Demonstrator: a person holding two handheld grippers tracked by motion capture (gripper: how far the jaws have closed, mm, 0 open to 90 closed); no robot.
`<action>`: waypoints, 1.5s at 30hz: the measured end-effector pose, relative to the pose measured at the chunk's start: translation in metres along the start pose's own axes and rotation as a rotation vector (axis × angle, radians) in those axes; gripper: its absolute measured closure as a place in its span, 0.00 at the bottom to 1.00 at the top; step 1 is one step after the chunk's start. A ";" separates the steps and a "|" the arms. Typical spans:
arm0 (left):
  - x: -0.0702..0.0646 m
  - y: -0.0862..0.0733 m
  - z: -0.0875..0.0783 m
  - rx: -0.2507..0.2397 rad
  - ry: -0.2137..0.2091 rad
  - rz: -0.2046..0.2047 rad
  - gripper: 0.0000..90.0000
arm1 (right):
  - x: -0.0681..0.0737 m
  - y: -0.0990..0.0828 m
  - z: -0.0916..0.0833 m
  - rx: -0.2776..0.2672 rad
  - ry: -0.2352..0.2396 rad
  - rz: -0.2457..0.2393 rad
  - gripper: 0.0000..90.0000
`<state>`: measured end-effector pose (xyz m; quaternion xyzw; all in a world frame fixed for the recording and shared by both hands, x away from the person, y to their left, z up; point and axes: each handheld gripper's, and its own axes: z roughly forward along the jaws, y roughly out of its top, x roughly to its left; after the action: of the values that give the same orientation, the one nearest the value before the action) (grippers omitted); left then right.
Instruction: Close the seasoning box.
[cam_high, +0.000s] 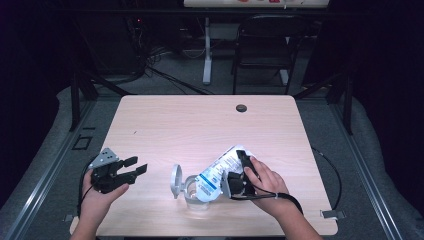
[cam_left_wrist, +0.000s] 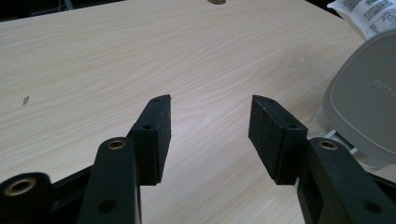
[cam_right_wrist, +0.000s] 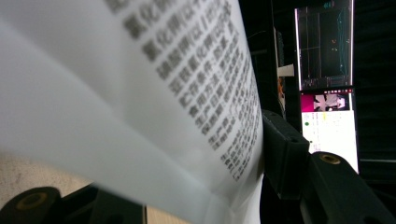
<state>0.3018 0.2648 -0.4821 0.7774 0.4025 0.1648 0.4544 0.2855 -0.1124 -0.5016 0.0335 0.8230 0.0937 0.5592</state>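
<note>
A white bag with blue print (cam_high: 215, 172) hangs tilted, its lower end over a clear tub (cam_high: 196, 201) near the table's front edge. The tub's grey lid (cam_high: 176, 181) stands open at its left side. My right gripper (cam_high: 236, 169) is shut on the bag's upper part. In the right gripper view the bag (cam_right_wrist: 140, 93) covers the left jaw, while the right finger (cam_right_wrist: 282, 149) presses its edge. Left of the tub, my left gripper (cam_high: 137, 166) stands open with nothing in it. The left gripper view has its open jaws (cam_left_wrist: 209, 123) over bare wood, with the lid (cam_left_wrist: 364, 102) and bag (cam_left_wrist: 369, 16) to the right.
The wooden table (cam_high: 200, 125) has a dark cable hole (cam_high: 241, 108) near its far edge. A black chair (cam_high: 265, 40) and a desk leg (cam_high: 206, 50) stand beyond it. Lit screens (cam_right_wrist: 327, 93) are behind the bag in the right gripper view.
</note>
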 end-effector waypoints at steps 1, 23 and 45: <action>0.000 0.000 0.000 -0.001 0.000 0.000 0.55 | 0.000 0.000 0.000 0.001 0.000 -0.002 0.56; 0.000 0.000 0.000 0.001 0.001 0.001 0.55 | 0.001 0.005 0.001 -0.004 -0.018 -0.030 0.57; 0.001 0.000 0.000 -0.002 -0.001 -0.001 0.55 | 0.001 0.008 0.001 -0.005 -0.038 -0.059 0.58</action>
<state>0.3019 0.2654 -0.4820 0.7768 0.4025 0.1647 0.4554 0.2858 -0.1040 -0.5012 0.0097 0.8125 0.0789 0.5775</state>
